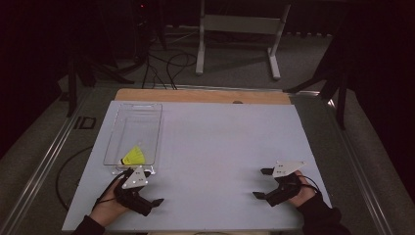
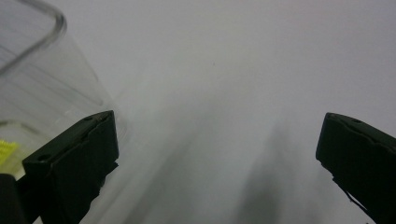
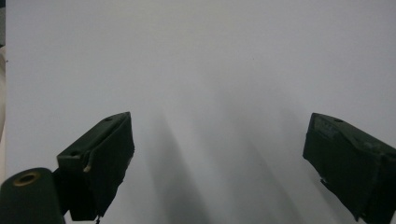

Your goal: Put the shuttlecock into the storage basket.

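Note:
A clear plastic tray lies on the left part of the white table, with a small yellow object at its near end. My left gripper rests just in front of the tray's near end, open and holding nothing. In the left gripper view its jaws stand wide apart over bare table, with the tray wall and a bit of the yellow object at the left. My right gripper lies open at the front right, and its jaws are spread over bare white surface.
A wooden strip runs along the table's far edge. Beyond it stand a grey metal frame and cables on the dark floor. Rails flank the table's sides.

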